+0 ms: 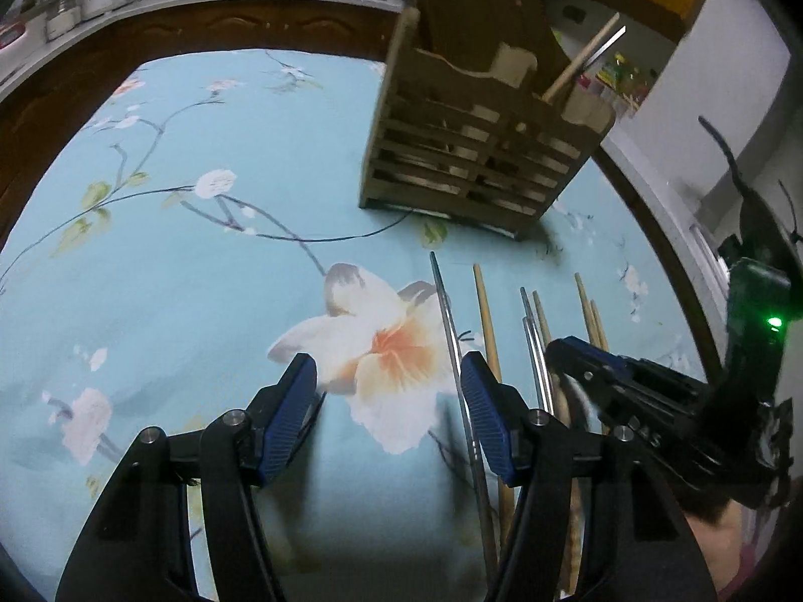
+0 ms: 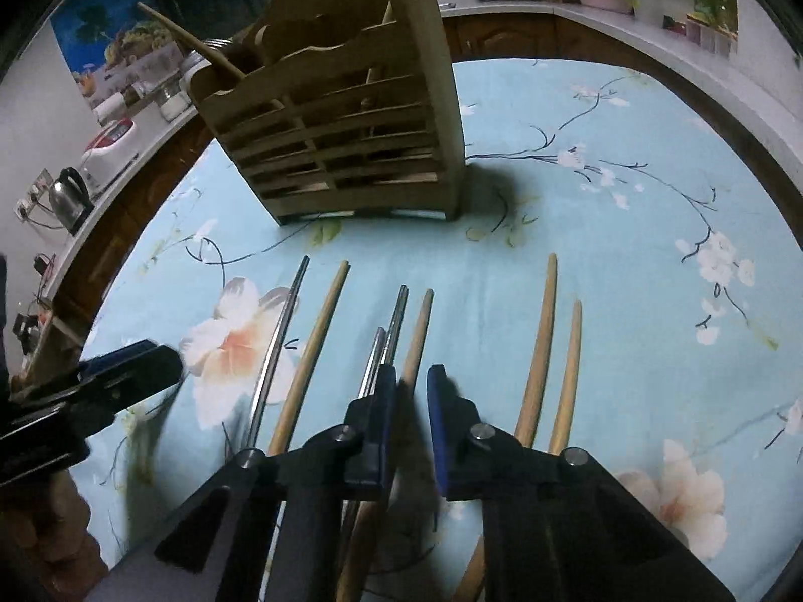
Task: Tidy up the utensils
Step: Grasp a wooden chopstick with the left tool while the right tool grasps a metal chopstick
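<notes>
Seven chopsticks lie in a loose row on the flowered blue tablecloth (image 2: 627, 301), all just in front of the slatted wooden utensil holder (image 2: 346, 140), their long axes running roughly parallel, with the far tips pointing toward the holder and the near ends passing under the grippers. Counted outward from the holder's left front corner in the right wrist view: a metal chopstick (image 2: 278, 346), a wooden chopstick (image 2: 313, 351), a pair of metal chopsticks (image 2: 389, 336) lying close together, a wooden chopstick (image 2: 416, 341), then a gap, then two wooden chopsticks (image 2: 544, 341) side by side, curving slightly. A few sticks already stand tilted inside the holder. The right gripper (image 2: 409, 396) hangs over the middle wooden chopstick, which runs into the slot between its blue pads; the jaws stand narrowly apart, and whether the pads press the stick cannot be told. The left gripper (image 1: 389, 391) stands about half spread over the large white-and-orange flower, empty, its right finger (image 1: 484, 416) just beside the leftmost metal chopstick (image 1: 454, 351).
</notes>
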The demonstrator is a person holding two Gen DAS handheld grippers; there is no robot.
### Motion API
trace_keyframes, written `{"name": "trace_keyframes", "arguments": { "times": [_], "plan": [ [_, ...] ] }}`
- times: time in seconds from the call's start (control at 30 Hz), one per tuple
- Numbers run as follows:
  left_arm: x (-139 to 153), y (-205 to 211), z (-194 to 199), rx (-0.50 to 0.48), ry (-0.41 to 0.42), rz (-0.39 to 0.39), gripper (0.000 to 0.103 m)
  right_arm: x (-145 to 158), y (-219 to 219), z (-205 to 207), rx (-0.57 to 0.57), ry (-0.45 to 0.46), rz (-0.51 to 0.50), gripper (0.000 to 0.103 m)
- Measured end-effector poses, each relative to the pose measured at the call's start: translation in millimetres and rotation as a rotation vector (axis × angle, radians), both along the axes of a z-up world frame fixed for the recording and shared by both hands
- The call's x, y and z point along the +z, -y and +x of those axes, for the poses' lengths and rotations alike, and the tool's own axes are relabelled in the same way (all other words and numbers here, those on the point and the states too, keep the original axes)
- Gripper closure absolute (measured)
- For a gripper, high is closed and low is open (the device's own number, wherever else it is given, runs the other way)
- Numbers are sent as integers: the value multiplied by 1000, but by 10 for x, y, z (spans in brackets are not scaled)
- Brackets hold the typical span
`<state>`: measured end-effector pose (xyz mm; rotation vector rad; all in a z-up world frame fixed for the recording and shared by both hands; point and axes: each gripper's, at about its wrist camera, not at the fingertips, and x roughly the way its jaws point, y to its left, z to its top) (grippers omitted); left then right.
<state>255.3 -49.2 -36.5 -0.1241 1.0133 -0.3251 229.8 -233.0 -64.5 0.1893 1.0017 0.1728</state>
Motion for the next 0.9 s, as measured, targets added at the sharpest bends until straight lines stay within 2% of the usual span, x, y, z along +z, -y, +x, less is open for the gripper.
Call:
{"name": "trace_keyframes", "arguments": {
  "times": [0.27,0.43,0.5,0.67,0.7,0.73,0.8,0.9],
  "plan": [
    [-51,327,358,-79,-13,66,57,26,187,42,-20,-22,8,93],
    [-123,430,546,-104,-59,64,77,26,238,204,-39,-23,18,93],
    [-173,462,562,-112,-67,74,80,27,234,263,-38,-22,23,90],
    [-174,552,474,-139,-26,126,81,6,166,357,-23,-13,7,88],
    [-183,571,467,-146,-21,134,83,6,150,363,-19,-13,0,88],
    [-182,570,465,-150,-20,140,90,7,141,365,-15,-13,-7,88],
    [-187,526,489,-144,-27,125,96,7,153,359,-13,-11,-6,90],
    [-174,422,485,-135,-46,90,99,8,187,353,-29,-17,28,96]
  ]
}}
